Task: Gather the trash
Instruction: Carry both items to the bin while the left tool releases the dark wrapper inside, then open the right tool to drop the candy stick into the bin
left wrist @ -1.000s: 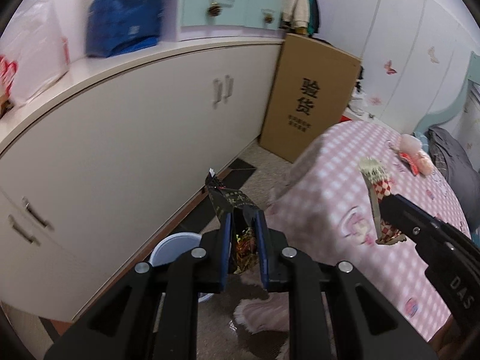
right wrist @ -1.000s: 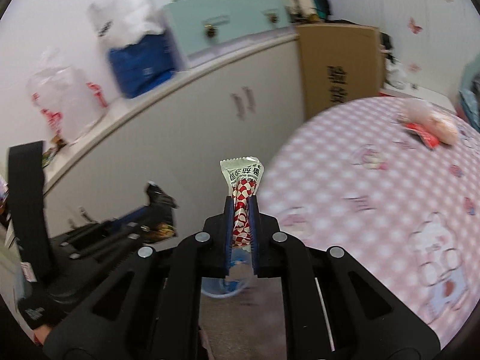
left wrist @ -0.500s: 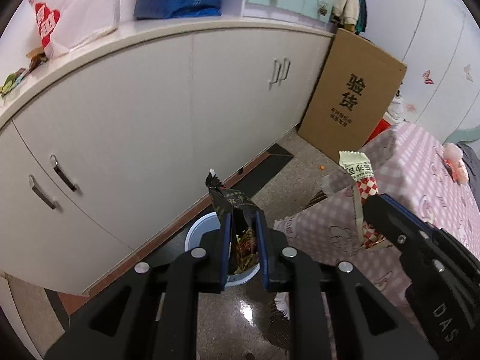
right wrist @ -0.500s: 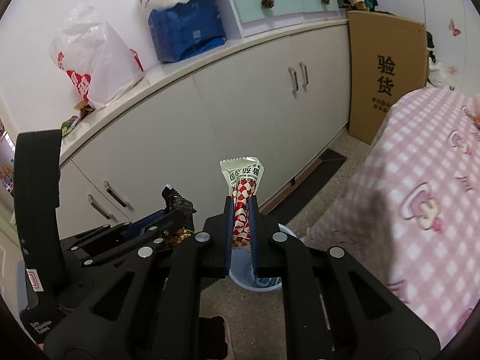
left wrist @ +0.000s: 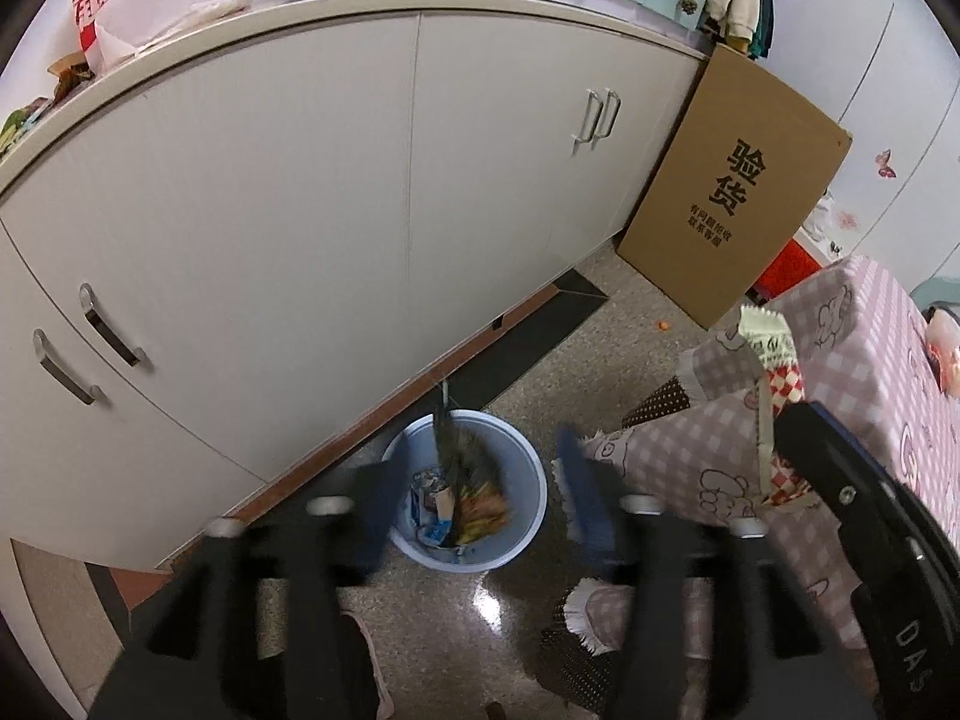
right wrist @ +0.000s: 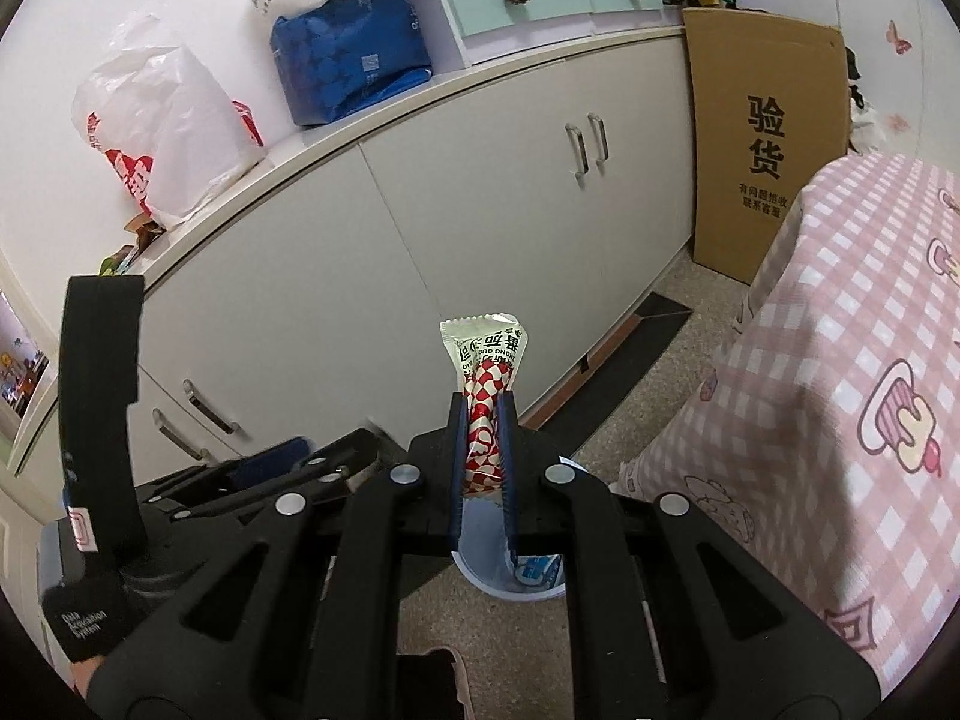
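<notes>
The left gripper (left wrist: 474, 492) has just been opening, its jaws now spread and empty, and the dark wrapper (left wrist: 447, 450) is dropping into the blue bin (left wrist: 528, 516) right below. The right gripper (right wrist: 482, 450) is clamped on the red-checked wrapper (right wrist: 485, 384), tilted down above the bin's rim; that piece is left to drop

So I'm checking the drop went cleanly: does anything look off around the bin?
Nothing spilled. The dark wrapper is blurred, dropping into the blue bin between the left gripper's just-opened jaws. The right gripper grips the red-checked wrapper.
</notes>
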Available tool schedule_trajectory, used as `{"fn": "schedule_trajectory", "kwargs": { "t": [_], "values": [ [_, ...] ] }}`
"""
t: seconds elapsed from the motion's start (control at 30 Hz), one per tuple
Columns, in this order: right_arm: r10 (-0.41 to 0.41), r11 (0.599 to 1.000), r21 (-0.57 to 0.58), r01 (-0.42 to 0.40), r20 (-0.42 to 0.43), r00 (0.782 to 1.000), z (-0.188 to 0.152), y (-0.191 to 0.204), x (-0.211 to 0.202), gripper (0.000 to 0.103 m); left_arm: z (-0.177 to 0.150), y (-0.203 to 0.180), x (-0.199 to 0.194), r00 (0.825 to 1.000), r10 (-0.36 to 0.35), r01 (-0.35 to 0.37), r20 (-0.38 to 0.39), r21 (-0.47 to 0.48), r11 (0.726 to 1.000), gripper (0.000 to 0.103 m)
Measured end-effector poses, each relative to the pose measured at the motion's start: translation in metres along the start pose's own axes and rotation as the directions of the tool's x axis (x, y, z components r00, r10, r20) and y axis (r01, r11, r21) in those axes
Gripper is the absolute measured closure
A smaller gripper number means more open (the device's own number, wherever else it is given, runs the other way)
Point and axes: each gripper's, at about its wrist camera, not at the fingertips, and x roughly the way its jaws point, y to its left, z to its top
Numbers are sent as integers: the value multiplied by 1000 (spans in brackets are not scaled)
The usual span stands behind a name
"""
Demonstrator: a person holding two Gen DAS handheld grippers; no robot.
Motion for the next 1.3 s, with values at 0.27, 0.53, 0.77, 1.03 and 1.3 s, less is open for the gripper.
{"fn": "schedule_trajectory", "kwargs": {
  "t": [0.27, 0.53, 0.77, 1.03, 1.3],
  "values": [
    [7, 1000, 4, -6, -29, 1000, -4, 1, 6, 93, -2, 2, 0, 1000, 13, -13, -1, 6, 1000, 41],
    [14, 1000, -5, -14, -22, 1000, -2, 8, 4, 92, -2, 10, -12, 999, 28, -27, 23, -17, 999, 40],
    [30, 999, -15, -30, -5, 1000, 0, 17, 5, 92, -2, 23, -20, 997, 54, -53, 46, -40, 998, 39],
    [53, 998, -30, -53, 4, 999, 1, 27, 14, 92, 0, 38, -16, 996, 82, -78, 42, -73, 994, 38],
    [65, 997, -33, -64, 27, 998, 4, 32, 24, 91, -1, 56, -9, 994, 108, -103, 32, -126, 987, 38]
  ]
}}
